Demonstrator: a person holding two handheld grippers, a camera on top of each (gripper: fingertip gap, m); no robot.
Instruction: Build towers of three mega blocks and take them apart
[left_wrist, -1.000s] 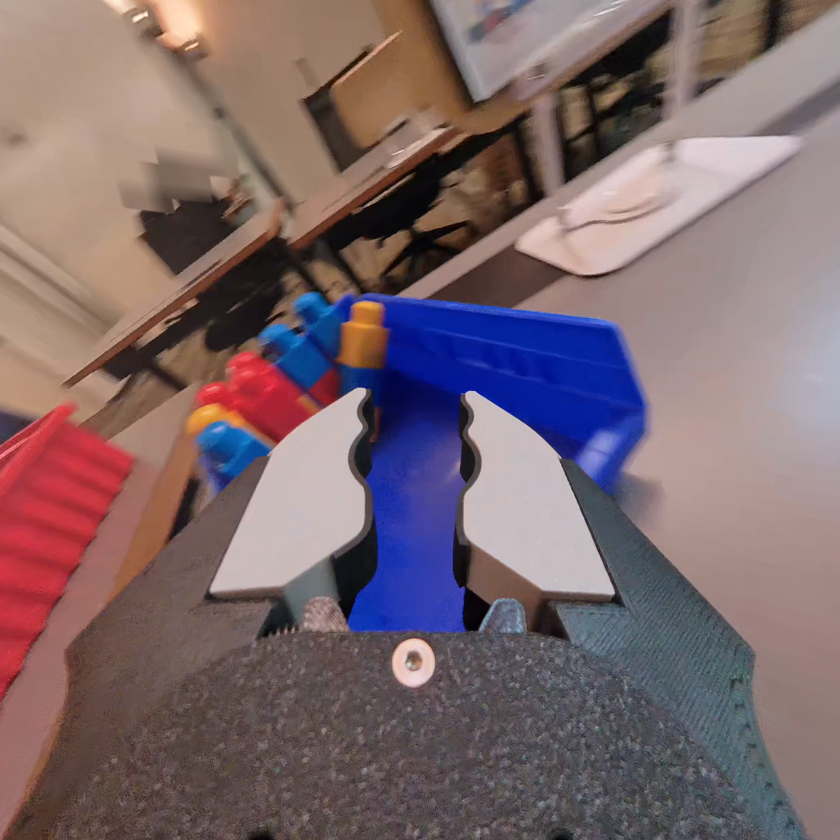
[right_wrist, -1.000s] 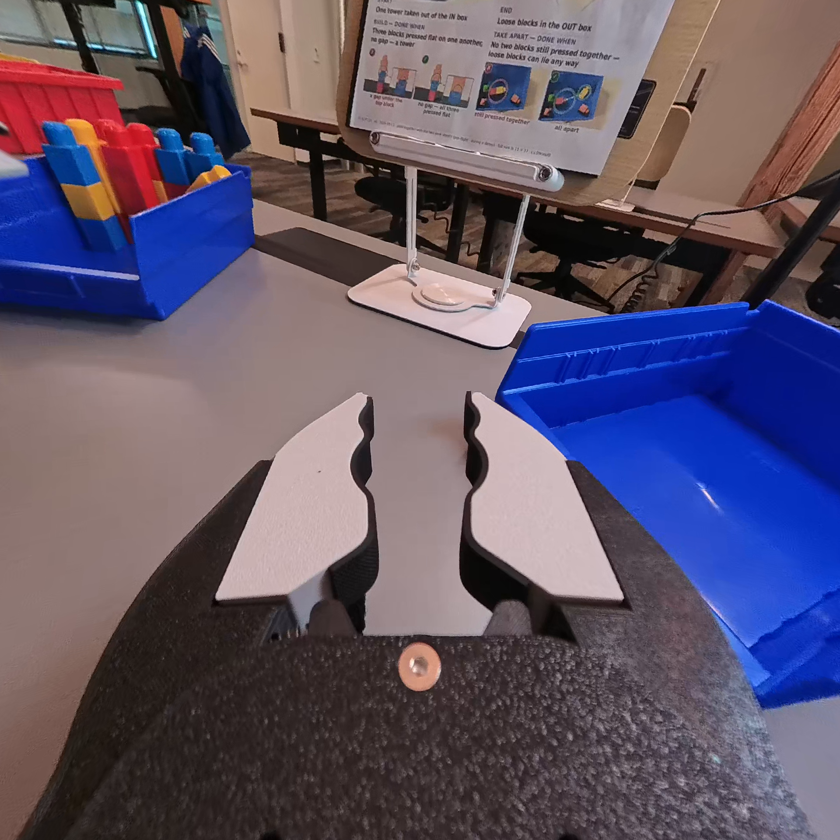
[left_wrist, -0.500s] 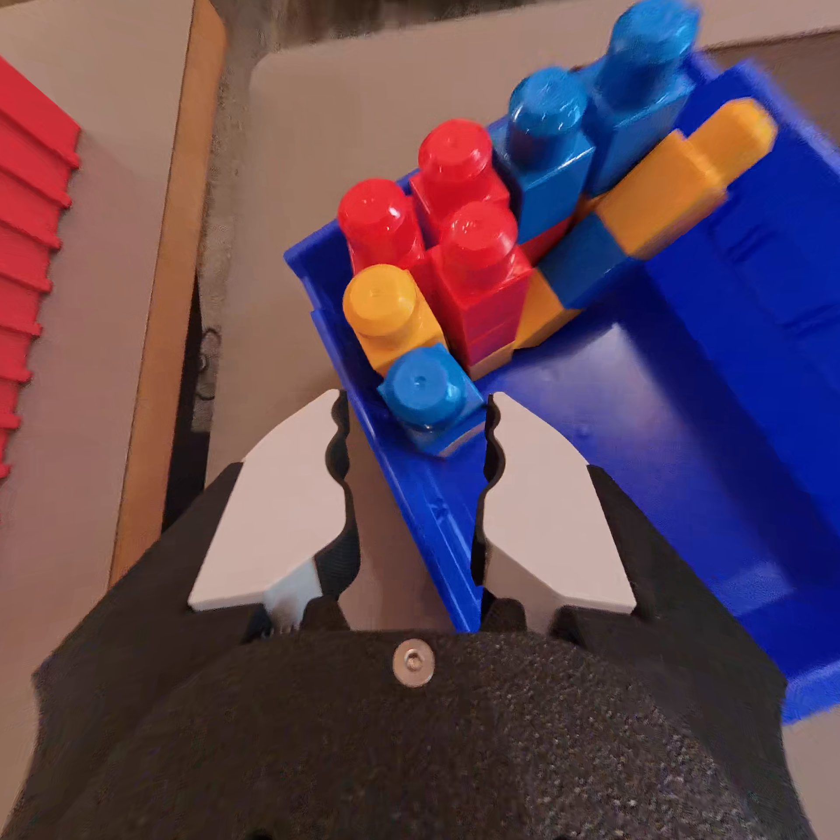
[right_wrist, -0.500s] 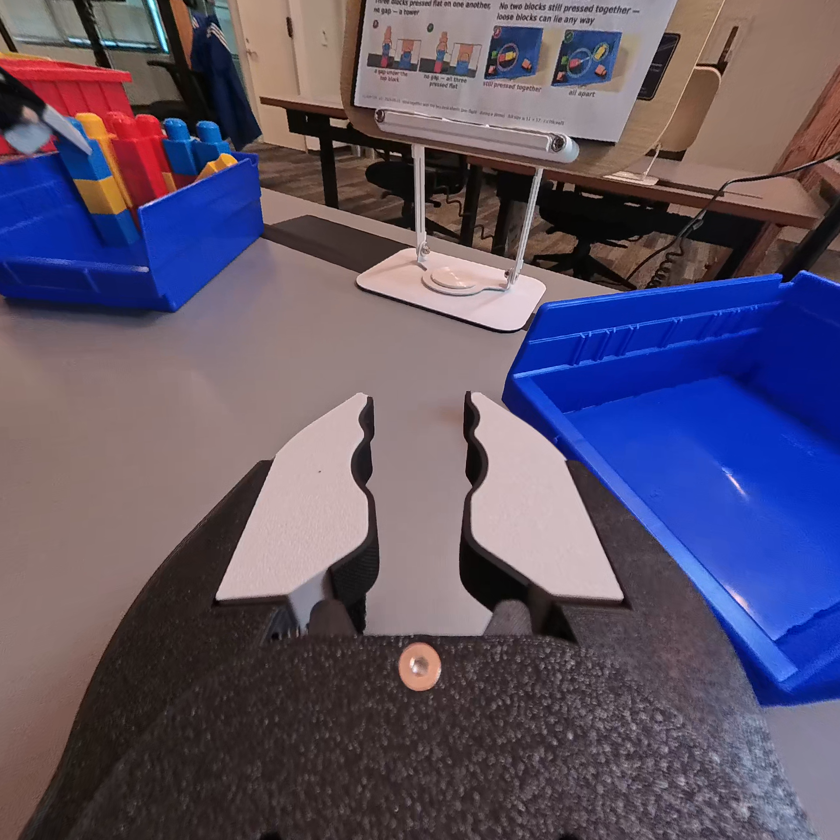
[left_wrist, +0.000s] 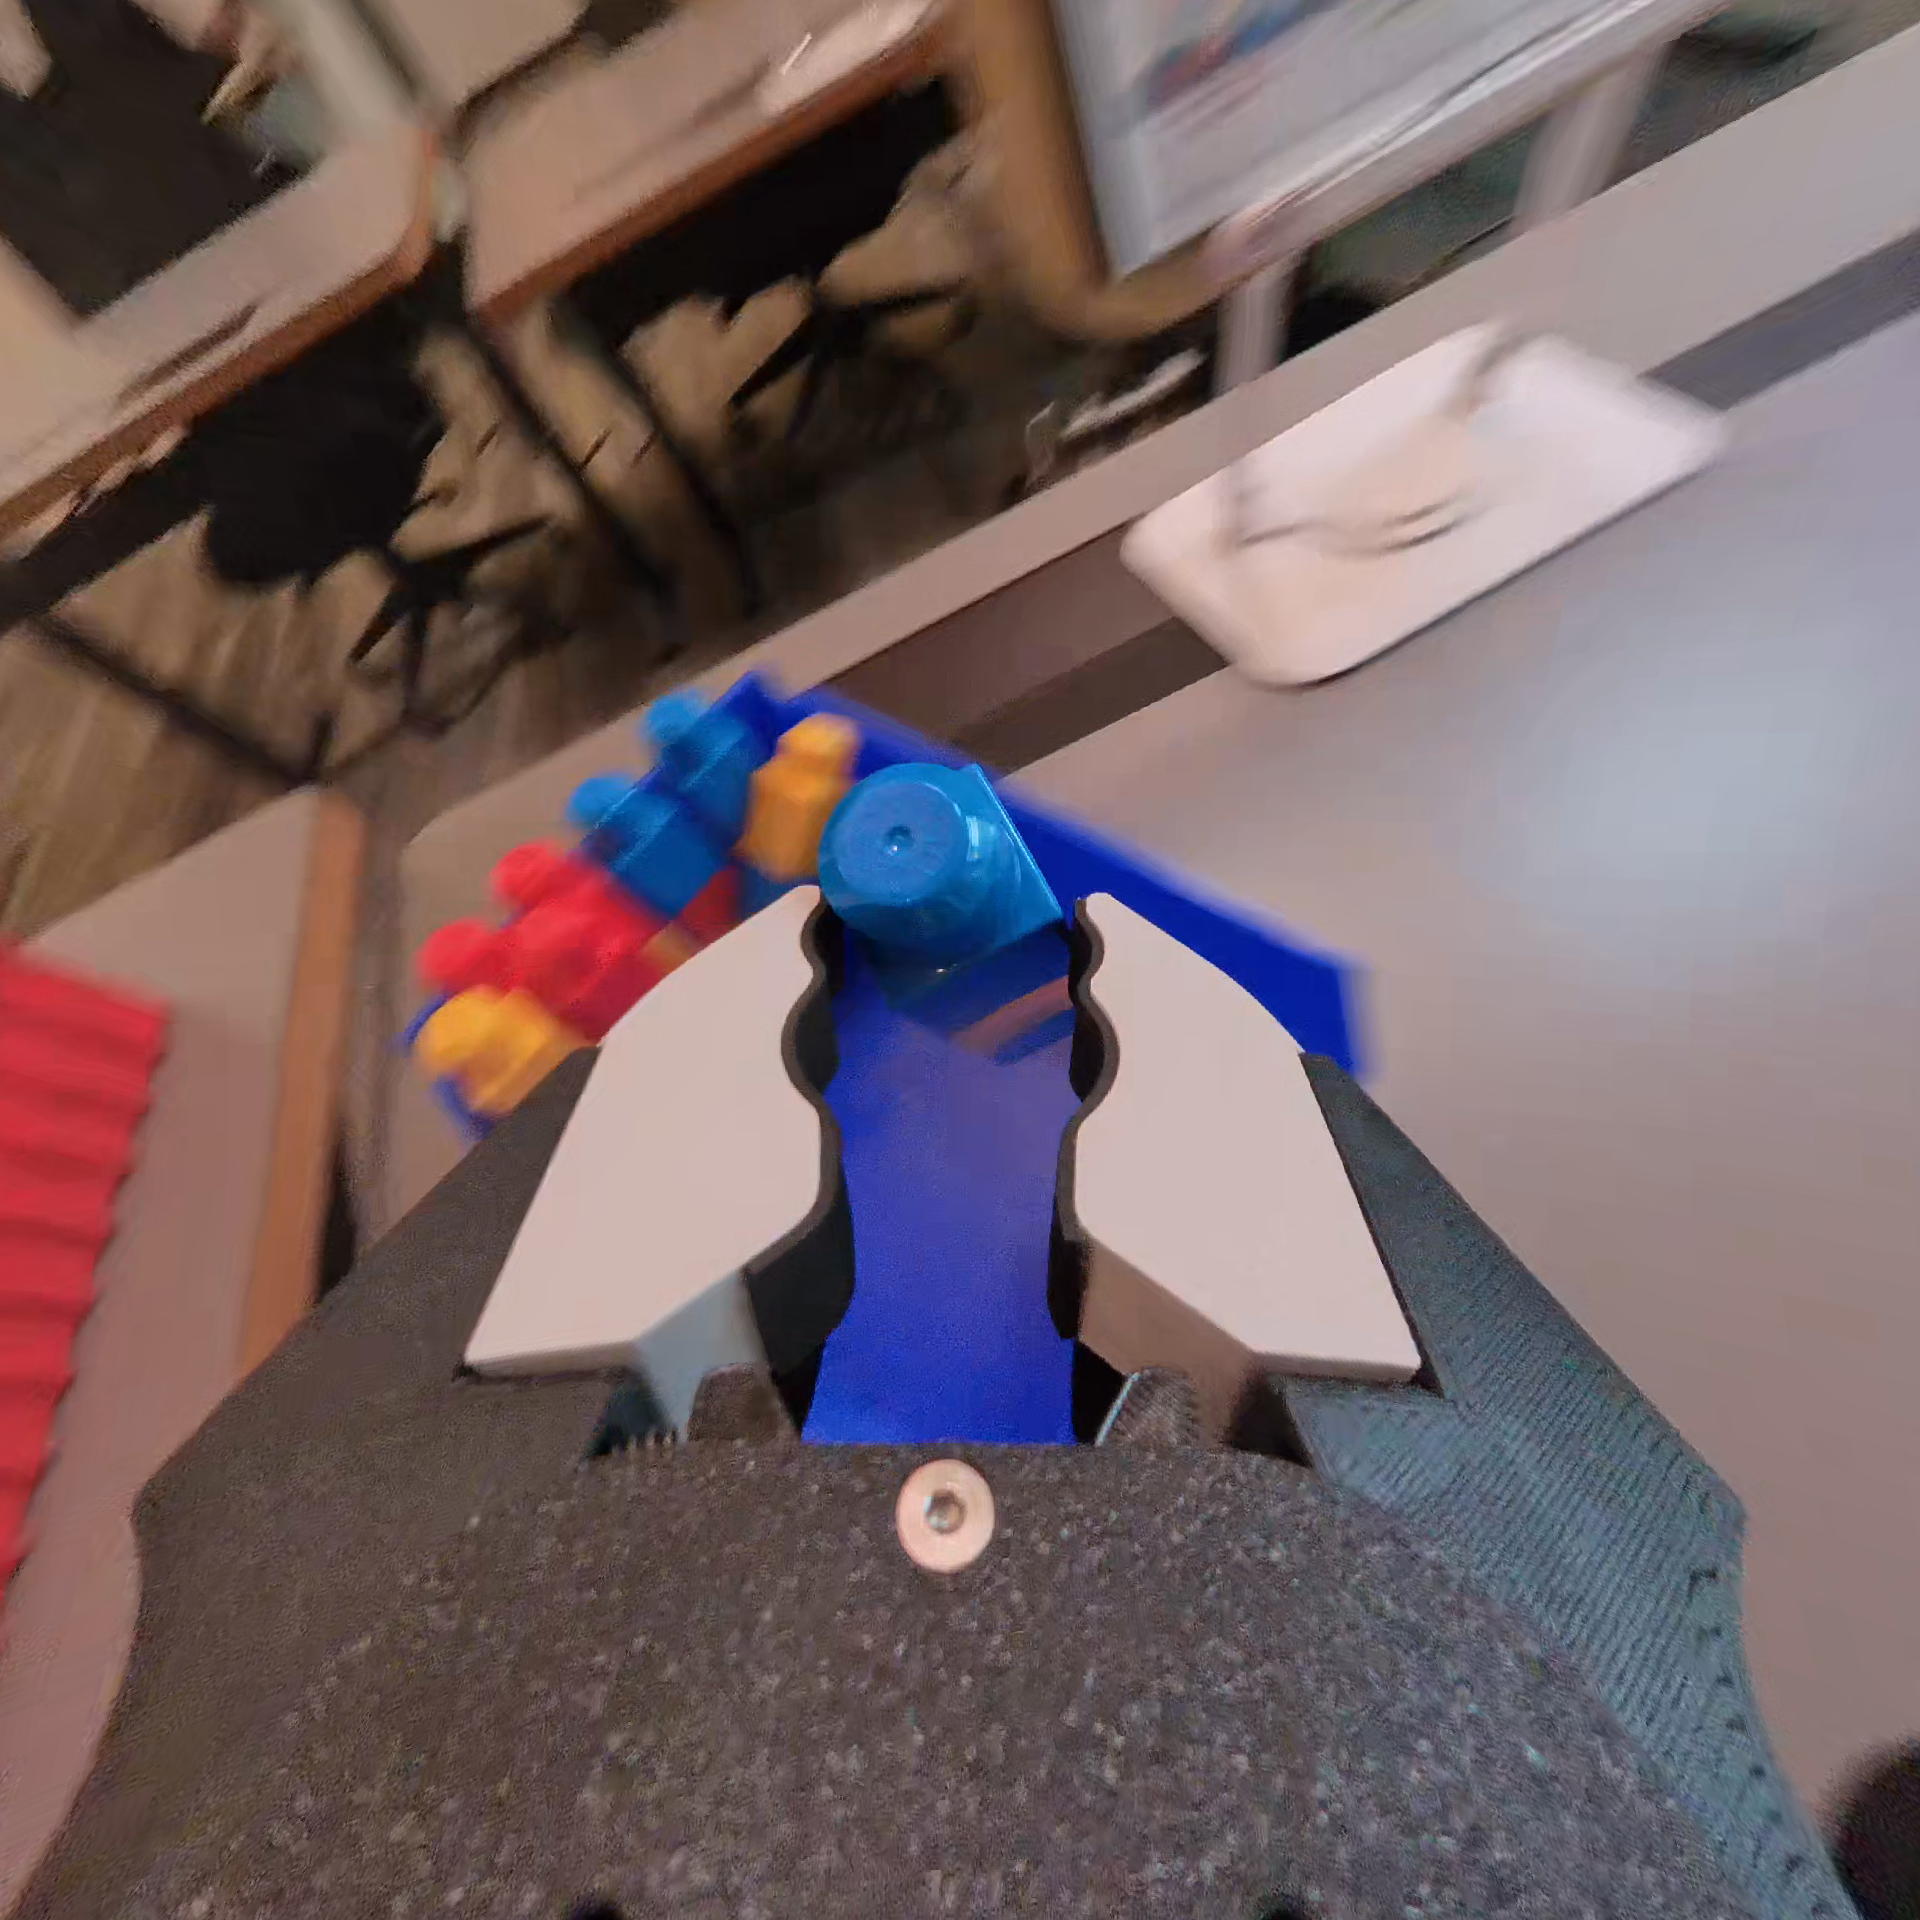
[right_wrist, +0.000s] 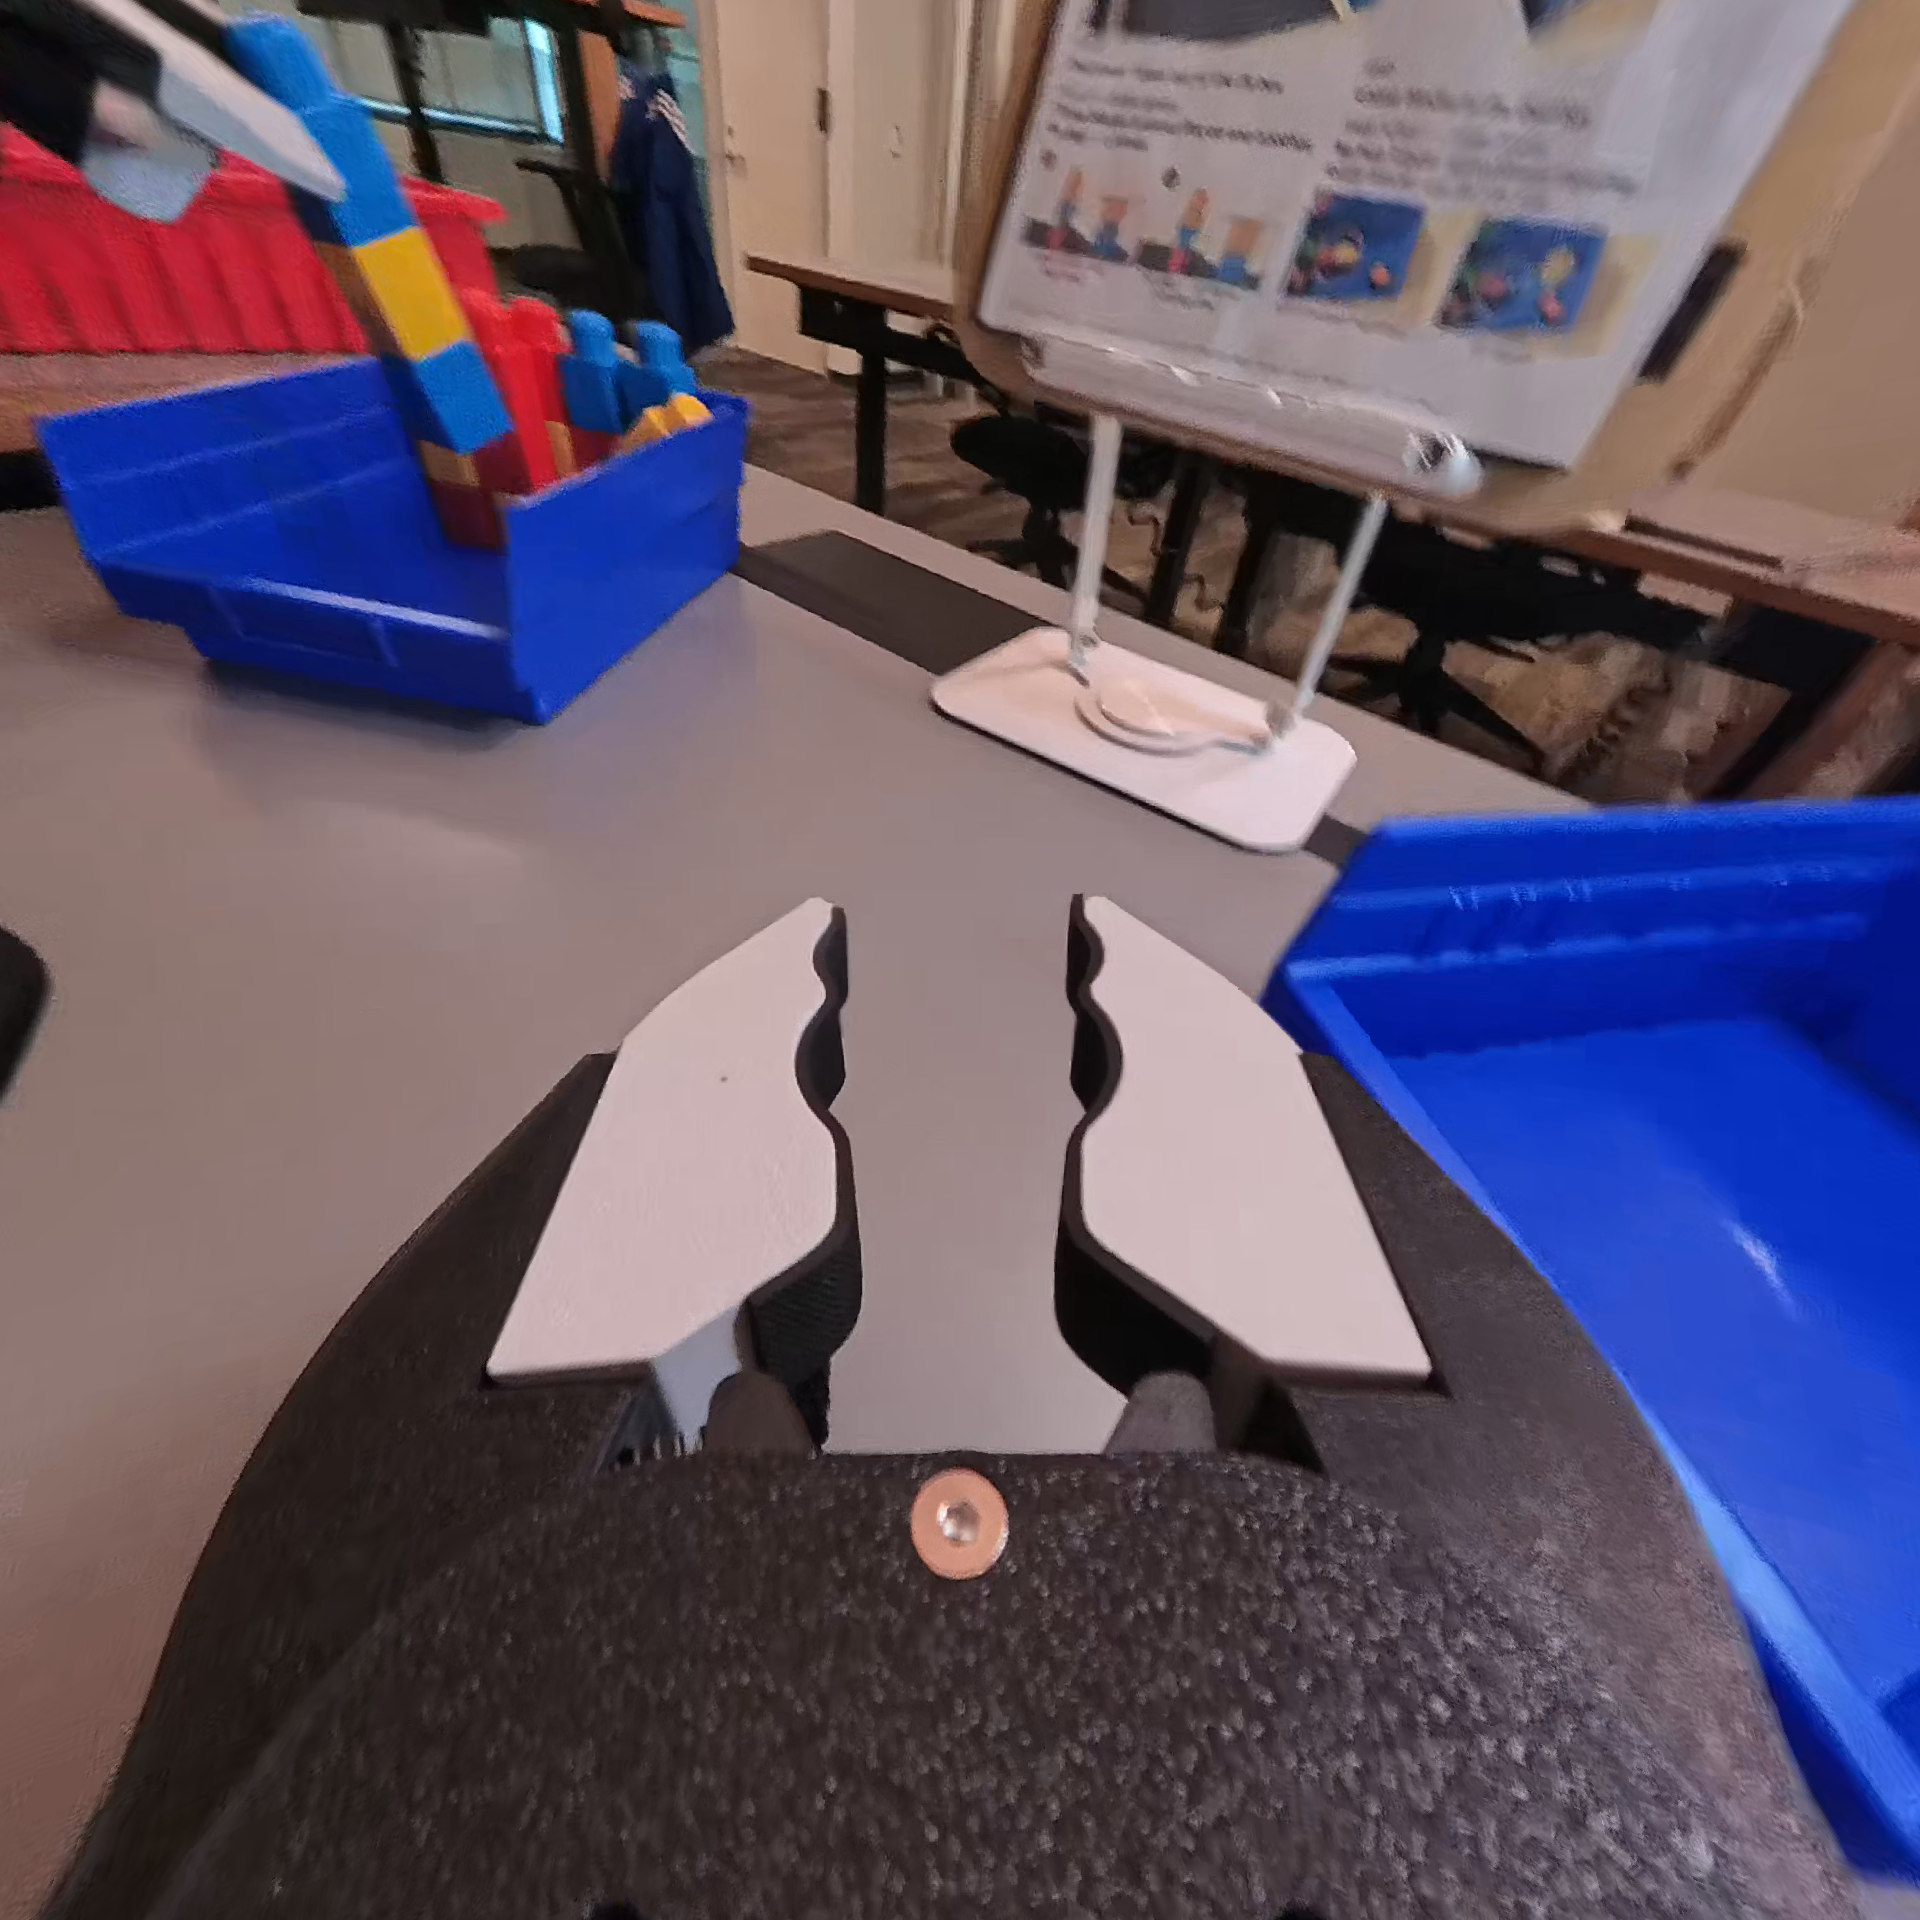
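My left gripper (left_wrist: 951, 914) is shut on the blue top block (left_wrist: 914, 873) of a tower. In the right wrist view that tower (right_wrist: 405, 291) shows blue, yellow and blue blocks. It hangs tilted from the left gripper's fingers (right_wrist: 239, 135) over the blue bin (right_wrist: 312, 540), which holds several more red, blue and yellow towers (left_wrist: 582, 935). My right gripper (right_wrist: 956, 914) is open and empty, low over the grey table. An empty blue bin (right_wrist: 1558, 935) stands just to its right.
A white stand base (right_wrist: 1143, 727) carrying an instruction sheet (right_wrist: 1351, 187) stands at the table's far edge between the two bins. A red bin (right_wrist: 156, 260) sits behind the left bin. Other desks and chairs lie beyond the table. About 40 cm separates my left fingertips from my right.
My left gripper opened over the bin, then shut on the blue top block and raised the tower up out of the bin. My right gripper stayed open and shifted a little.
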